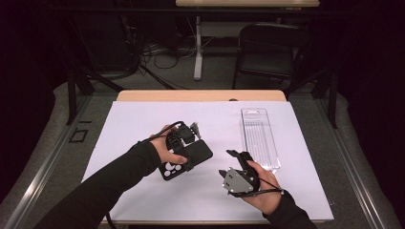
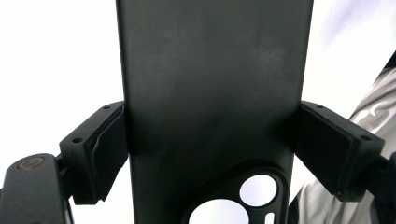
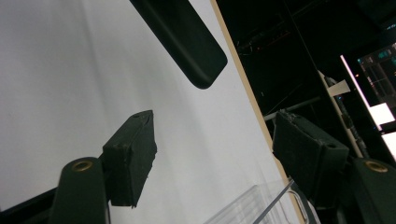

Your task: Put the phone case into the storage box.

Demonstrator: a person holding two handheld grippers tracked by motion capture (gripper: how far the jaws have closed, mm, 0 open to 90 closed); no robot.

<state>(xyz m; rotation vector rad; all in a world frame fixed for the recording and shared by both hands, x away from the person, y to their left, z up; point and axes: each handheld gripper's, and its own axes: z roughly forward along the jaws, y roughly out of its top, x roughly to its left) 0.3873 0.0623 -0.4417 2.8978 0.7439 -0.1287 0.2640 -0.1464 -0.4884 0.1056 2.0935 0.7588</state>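
In my left gripper [image 1: 185, 143] I hold a black phone case [image 1: 187, 159], low over the white sheet [image 1: 143, 119] on the counter [image 1: 200, 96], left of centre. From above, its long axis runs slantwise: the camera-cutout end points toward my near left, the plain rounded end toward the far right. In my left gripper view the jaws pinch the case across its width, a pad [image 2: 100, 149] flat against each long edge. To the right, my right gripper [image 1: 229, 164] hovers just above the sheet, jaws spread with nothing between them. Beyond it lies a clear plastic tray [image 1: 259, 138], perhaps the case's packaging; the glare makes that hard to judge.
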